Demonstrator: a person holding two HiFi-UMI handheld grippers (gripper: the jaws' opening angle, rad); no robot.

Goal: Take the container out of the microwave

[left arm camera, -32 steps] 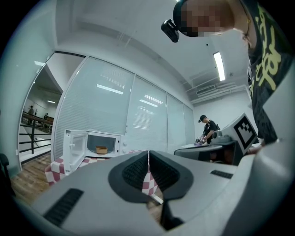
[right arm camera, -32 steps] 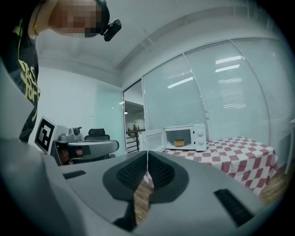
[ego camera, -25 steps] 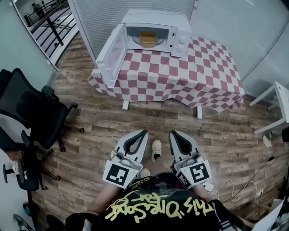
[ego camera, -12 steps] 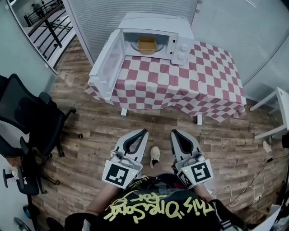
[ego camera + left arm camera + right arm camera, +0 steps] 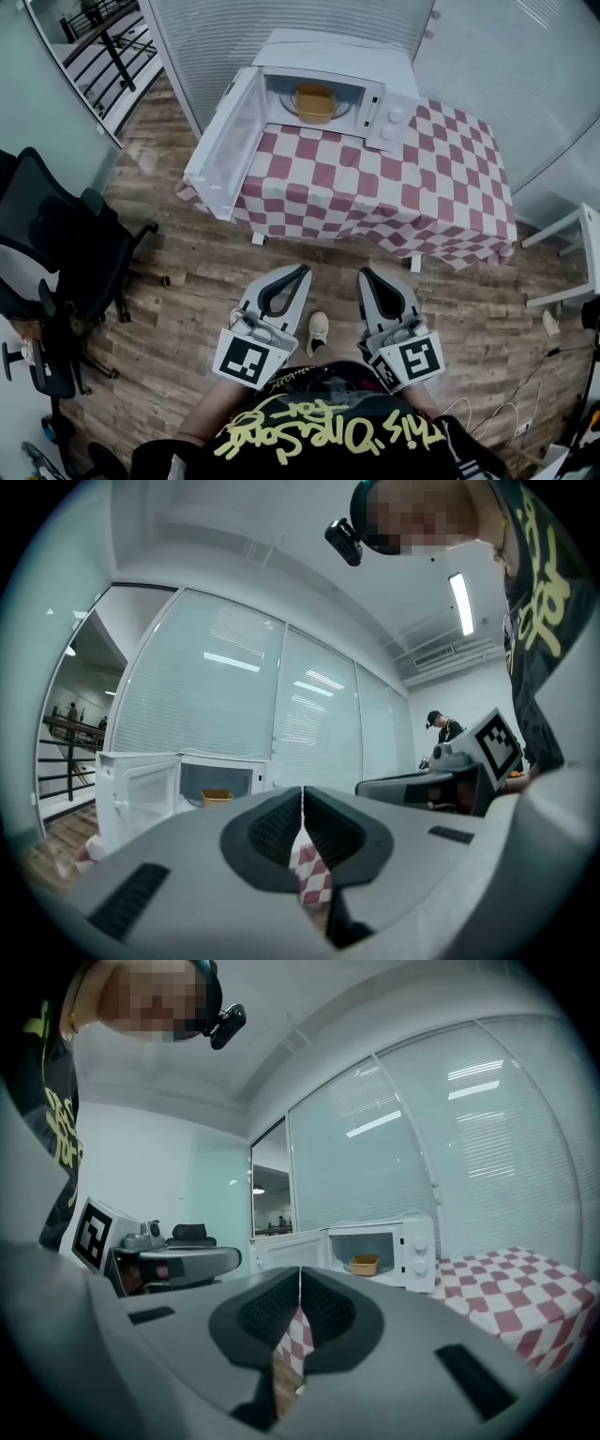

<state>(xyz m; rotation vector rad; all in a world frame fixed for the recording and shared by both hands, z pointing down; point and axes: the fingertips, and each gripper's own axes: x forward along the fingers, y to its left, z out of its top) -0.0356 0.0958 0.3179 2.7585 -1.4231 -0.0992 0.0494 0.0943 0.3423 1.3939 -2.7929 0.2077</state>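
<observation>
A yellow-orange container [image 5: 314,102] sits inside the white microwave [image 5: 330,58], whose door [image 5: 225,145] hangs wide open to the left. The microwave stands at the far left end of a table with a red-and-white checked cloth [image 5: 375,183]. My left gripper [image 5: 302,273] and right gripper [image 5: 366,275] are held side by side over the wooden floor, well short of the table, both shut and empty. In the left gripper view the container [image 5: 217,798] shows small in the open oven; in the right gripper view the container [image 5: 364,1265] is also far ahead.
A black office chair [image 5: 56,253] stands at the left. A white table [image 5: 574,253] is at the right edge, with cables [image 5: 511,412] on the floor near it. Glass walls with blinds rise behind the microwave. Another person [image 5: 442,729] stands far off in the left gripper view.
The table and microwave have come closer and sit lower in the head view; both grippers moved forward together, still shut.
</observation>
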